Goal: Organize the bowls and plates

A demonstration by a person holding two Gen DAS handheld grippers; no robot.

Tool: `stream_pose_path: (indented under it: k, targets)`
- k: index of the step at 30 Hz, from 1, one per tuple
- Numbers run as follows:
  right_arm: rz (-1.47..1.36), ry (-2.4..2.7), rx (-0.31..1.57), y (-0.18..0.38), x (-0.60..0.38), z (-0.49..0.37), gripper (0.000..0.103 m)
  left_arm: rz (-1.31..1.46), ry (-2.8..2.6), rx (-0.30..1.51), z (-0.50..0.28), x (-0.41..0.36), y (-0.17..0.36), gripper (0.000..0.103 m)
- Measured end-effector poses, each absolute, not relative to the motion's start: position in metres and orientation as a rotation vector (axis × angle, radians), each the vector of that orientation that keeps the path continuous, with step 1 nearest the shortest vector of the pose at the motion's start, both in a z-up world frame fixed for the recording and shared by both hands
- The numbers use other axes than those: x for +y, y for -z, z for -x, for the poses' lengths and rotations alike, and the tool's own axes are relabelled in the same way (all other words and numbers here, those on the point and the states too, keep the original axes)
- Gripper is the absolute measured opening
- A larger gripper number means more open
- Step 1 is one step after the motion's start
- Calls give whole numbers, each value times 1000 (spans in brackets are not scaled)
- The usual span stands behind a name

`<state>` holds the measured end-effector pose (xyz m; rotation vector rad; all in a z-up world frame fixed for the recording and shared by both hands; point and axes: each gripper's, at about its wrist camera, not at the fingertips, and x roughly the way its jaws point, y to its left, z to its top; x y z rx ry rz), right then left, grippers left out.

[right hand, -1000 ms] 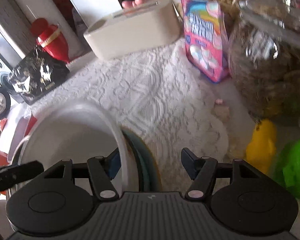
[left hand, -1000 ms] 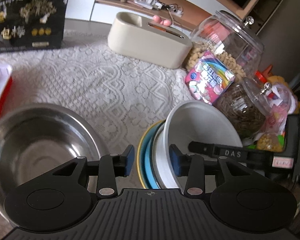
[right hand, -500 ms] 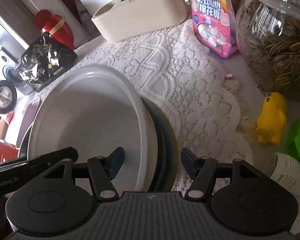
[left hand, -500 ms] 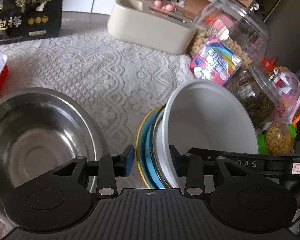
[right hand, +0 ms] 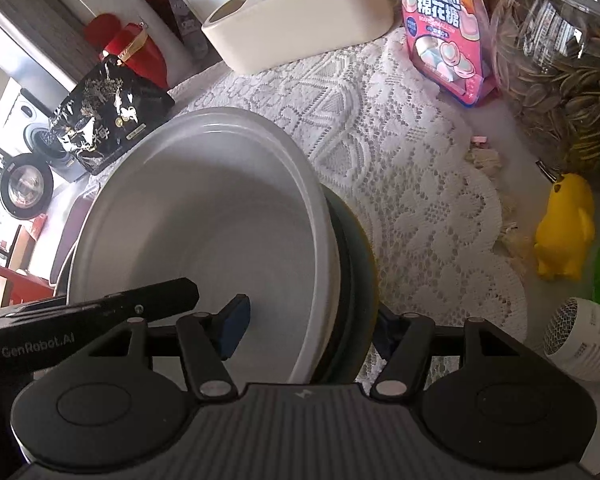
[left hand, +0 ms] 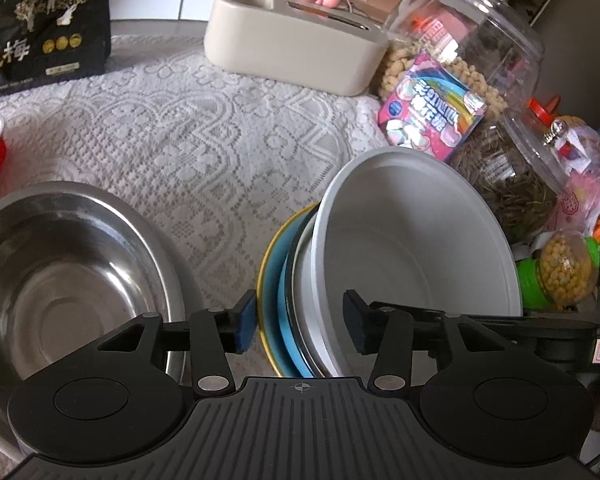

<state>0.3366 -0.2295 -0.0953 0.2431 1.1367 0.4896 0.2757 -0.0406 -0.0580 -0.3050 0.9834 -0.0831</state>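
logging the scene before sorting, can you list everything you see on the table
white bowl: 1, white, tilted, topmost of the stack at right
plates: at least 2, blue and yellow-rimmed, under the white bowl
steel bowl: 1, silver, left of the stack
lace cloth: 1, white, covering the table
beige box: 1, beige, far middle
black snack bag: 1, far left
pink candy bag: 1, against the jars
glass jars: 2, clear, right
yellow duck toy: 1, right edge
left claw: black, opening, straddling the stack's rim
right claw: black, clamped on the stack's rim
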Motion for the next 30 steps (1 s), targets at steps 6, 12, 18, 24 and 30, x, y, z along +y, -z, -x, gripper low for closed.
stream_pose_path:
  k: [6,12,18,24,30]
  targets:
    - [-271,-491,1144,96,-235,-339,56,307,85,980,-276,-42,56,50]
    - [-267,-503,1145,96,-232,-339,55,314,86,985,-277,-39,59,50]
    - [-258,-508,1156,96,-229,-336,57,301,84,1000,-270,-41,60,50]
    - [-270,-519,1166,94,-232,-334,56,371,96,1023,-257,-33,59,50]
    - [-253,-533,1154,91,-232,-328,56,342,81,1018,-245,-40,59,50]
